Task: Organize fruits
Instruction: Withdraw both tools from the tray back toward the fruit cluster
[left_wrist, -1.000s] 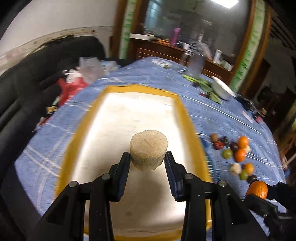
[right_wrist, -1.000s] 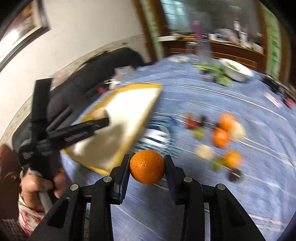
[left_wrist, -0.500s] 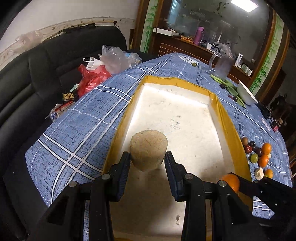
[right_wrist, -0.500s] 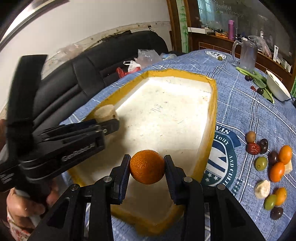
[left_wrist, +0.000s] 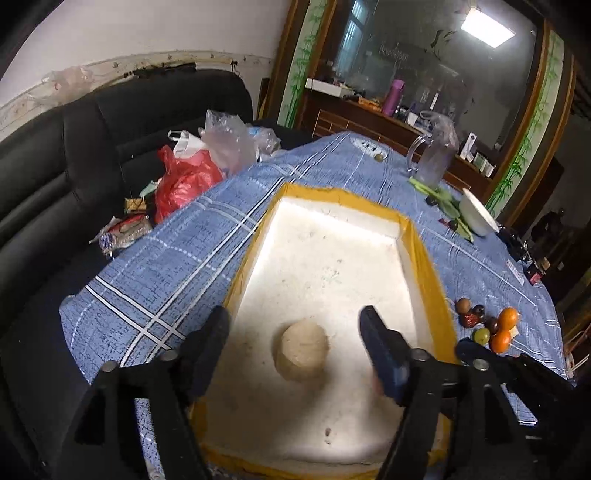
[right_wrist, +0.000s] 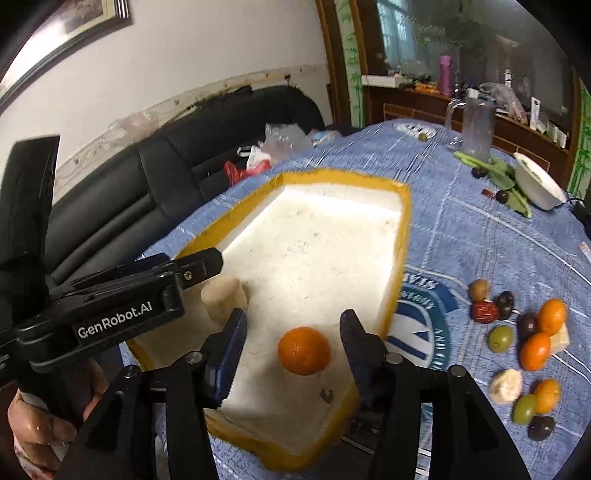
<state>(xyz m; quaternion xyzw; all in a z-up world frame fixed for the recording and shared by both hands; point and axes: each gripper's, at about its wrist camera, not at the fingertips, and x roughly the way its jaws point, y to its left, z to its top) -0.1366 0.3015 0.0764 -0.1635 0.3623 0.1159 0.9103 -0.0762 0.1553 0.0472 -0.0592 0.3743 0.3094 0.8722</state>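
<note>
A white foam tray with a yellow rim lies on the blue checked tablecloth. A pale beige fruit chunk rests on the tray floor between the fingers of my open left gripper. An orange rests on the tray floor between the fingers of my open right gripper. The left gripper's body also shows in the right wrist view, left of the orange. Neither fruit is touched by the jaws.
Several loose fruits lie on the cloth right of the tray: oranges, green and dark ones, a banana piece. A glass jug, greens and a white bowl stand farther back. A black sofa with plastic bags is left.
Both grippers have opened. The beige chunk and the orange, held above the tray before, now lie on the tray floor between the spread fingers.
</note>
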